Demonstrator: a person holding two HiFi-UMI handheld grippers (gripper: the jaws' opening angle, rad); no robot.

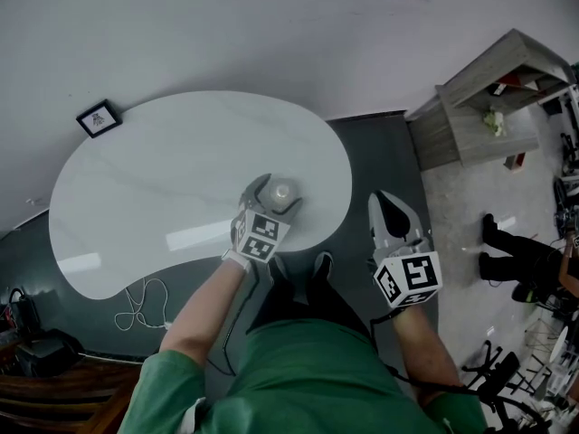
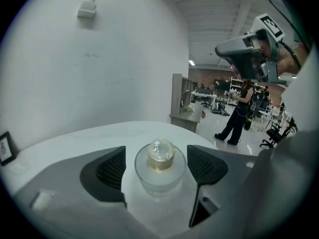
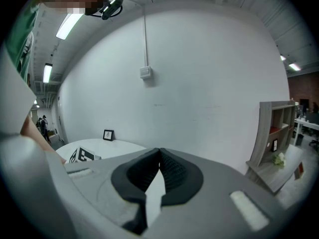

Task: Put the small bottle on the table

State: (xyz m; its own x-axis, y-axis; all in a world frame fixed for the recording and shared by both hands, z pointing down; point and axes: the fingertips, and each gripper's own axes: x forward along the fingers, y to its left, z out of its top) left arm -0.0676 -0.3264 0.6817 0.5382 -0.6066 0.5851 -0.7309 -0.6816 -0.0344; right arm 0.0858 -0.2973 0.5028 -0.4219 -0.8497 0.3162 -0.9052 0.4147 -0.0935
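Note:
The small clear bottle (image 1: pixel 282 191) with a gold neck and a round stopper stands upright on the white kidney-shaped table (image 1: pixel 163 179), near its front right edge. My left gripper (image 1: pixel 271 197) is open around it. In the left gripper view the bottle (image 2: pixel 159 168) sits between the two dark pads (image 2: pixel 112 168), with a slim gap on the left and barely any on the right. My right gripper (image 1: pixel 389 213) hangs off the table's right side over the dark floor, its jaws shut with nothing in them (image 3: pixel 159 156).
A small framed picture (image 1: pixel 99 117) stands at the table's far left edge against the white wall. A grey shelf unit (image 1: pixel 488 107) is to the right. A white cable (image 1: pixel 140 310) lies on the floor. A person (image 2: pixel 239 113) stands farther right.

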